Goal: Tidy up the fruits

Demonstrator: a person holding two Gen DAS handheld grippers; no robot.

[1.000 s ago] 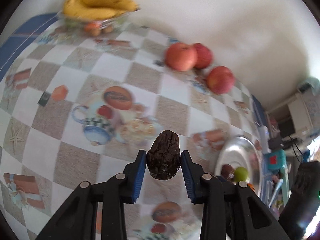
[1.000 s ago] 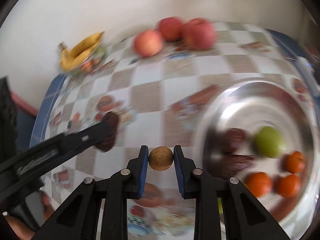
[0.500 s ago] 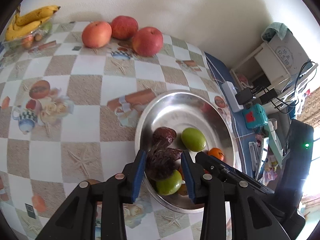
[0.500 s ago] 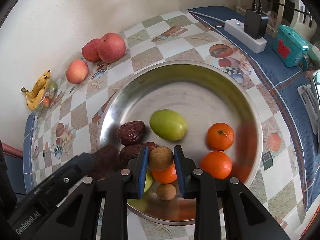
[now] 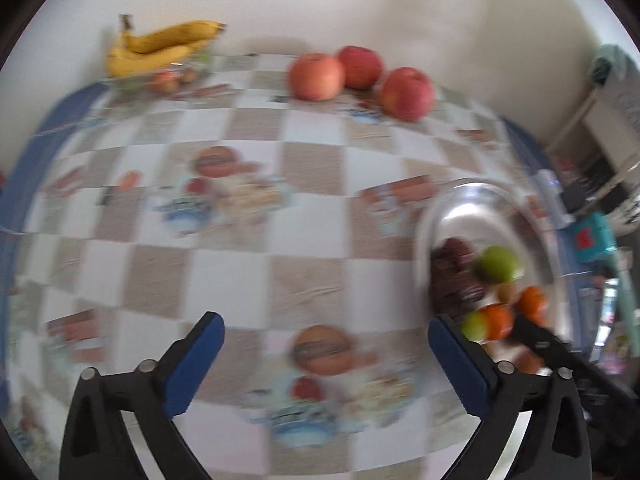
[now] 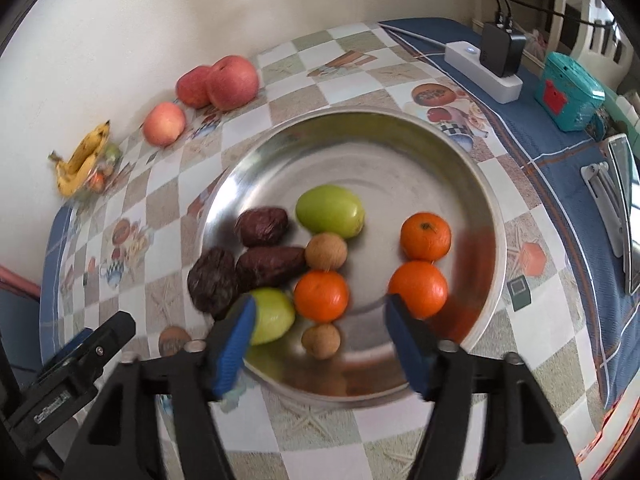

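Fruits are mostly gathered in the steel bowl (image 6: 486,216): three dark dates (image 6: 262,226), two green fruits (image 6: 330,210), three oranges (image 6: 426,236) and two small brown longans (image 6: 326,251). Our right gripper (image 6: 320,340) hangs over the bowl's near rim with its jaws spread wide and nothing between them; our left gripper (image 5: 326,356) is equally wide and empty, over the checked tablecloth (image 5: 312,216) just left of the bowl. Three apples (image 5: 362,76) and a bunch of bananas (image 5: 160,46) sit by the far wall, well apart from the bowl. We judge an apple comes next, so we should approach it low with jaws fully spread, centre on its widest part, and close gently so it cannot roll.
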